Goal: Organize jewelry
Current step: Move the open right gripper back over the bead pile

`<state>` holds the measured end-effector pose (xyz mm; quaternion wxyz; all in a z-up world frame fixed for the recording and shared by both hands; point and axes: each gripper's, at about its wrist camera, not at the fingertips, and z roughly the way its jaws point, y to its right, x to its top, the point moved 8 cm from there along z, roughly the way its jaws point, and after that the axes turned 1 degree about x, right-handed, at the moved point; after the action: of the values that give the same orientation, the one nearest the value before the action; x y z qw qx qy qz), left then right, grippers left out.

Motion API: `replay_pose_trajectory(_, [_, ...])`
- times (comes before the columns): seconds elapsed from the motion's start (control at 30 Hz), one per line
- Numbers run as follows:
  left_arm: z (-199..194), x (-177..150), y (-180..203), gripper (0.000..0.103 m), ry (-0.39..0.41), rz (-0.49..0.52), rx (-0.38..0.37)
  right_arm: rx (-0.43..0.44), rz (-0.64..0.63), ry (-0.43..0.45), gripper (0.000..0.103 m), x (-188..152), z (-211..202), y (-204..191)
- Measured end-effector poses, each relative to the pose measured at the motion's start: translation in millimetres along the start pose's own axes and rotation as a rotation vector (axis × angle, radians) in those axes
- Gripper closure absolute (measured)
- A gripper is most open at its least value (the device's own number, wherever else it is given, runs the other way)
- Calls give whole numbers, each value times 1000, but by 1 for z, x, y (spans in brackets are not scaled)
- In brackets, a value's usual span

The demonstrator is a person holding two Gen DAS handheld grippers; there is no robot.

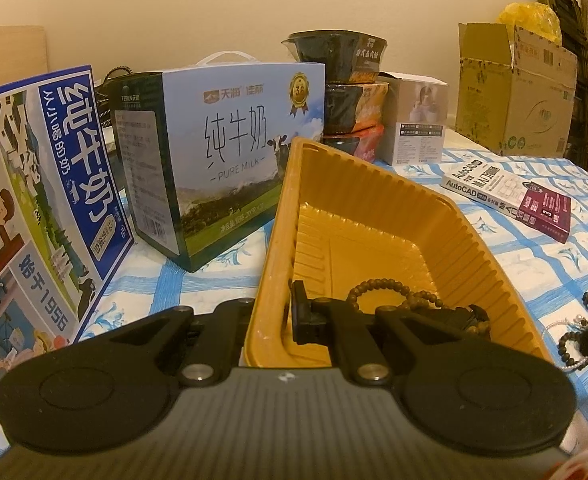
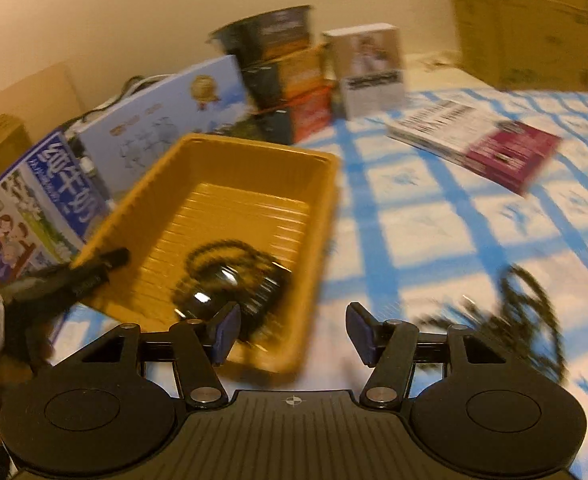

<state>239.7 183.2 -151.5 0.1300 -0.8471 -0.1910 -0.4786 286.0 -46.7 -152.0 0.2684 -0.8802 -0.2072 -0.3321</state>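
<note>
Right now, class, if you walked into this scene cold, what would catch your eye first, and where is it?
The yellow tray dominates, tilted on the blue-checked tablecloth, its near wall clamped by the left gripper. Inside it lies a brown bead bracelet, while more dark bead strands lie loose on the cloth to the tray's right. Behind the tray stands a blue milk carton.

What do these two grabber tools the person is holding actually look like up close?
Both are matte black plastic. Each has a ribbed dark grey body with a small white crosshair mark, two round disc-shaped housings, and angled linkage arms joined by silver pins. The left gripper has black finger pads; the right gripper has blue pads. No cables or sleeves are visible.
</note>
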Motion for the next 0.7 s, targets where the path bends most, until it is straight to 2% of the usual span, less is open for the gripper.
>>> replay_pose_trajectory(0.33, [0,-1,1,97,-1,17,7,-175,58,-40,44,-46,-41,70])
replay_pose_trajectory(0.53, [0,-2,2,97,0,26,12,-212,82,-32,46,-50,-49,93])
replay_pose_trajectory(0.7, [0,-1,3,97,-1,31,14,-208,70,-47,62,-51,-48,96])
